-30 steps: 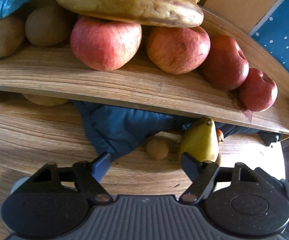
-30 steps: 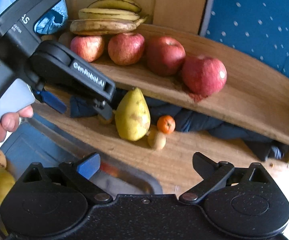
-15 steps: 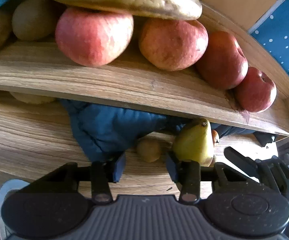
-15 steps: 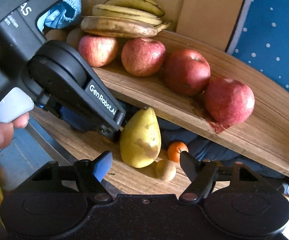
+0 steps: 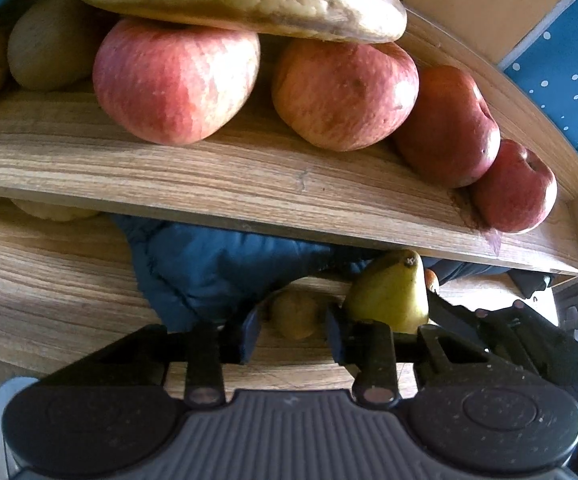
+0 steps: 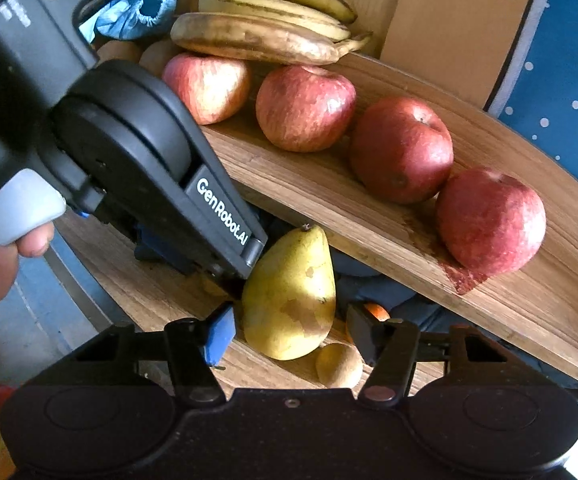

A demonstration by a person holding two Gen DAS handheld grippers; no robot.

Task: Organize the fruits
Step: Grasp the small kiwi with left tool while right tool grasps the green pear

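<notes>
Left wrist view: left gripper (image 5: 293,330) jaws have just been closing, now narrowed around a small brown fruit (image 5: 293,314) on the lower wooden board (image 5: 49,280); fruit sits between the fingertips, whether the pads already press it I cannot tell

Right wrist view: right gripper (image 6: 287,334) jaws also just been closing, now flanking the base of the pear (image 6: 291,300); a sliver of gap shows on both sides, so no pinch yet. Pear stands upright on the lower board, just under the shelf (image 6: 329,200) edge, left gripper's body touching or nearly touching its left side

Reading: both tools committing to a pick-up at once, one fruit each; lifts likely next, crowding between the two tools is the risk

Count, right wrist view:
- apples on shelf: four, first at (image 6: 209,84)
- bananas (image 6: 265,28) behind them: three
- pear: one
- small brown fruits on lower board: two, second at (image 6: 339,364) beside the pear
- small orange fruit (image 6: 375,310): one, half hidden behind the right fingertip
- blue cloth (image 5: 209,268) under the shelf: one
</notes>
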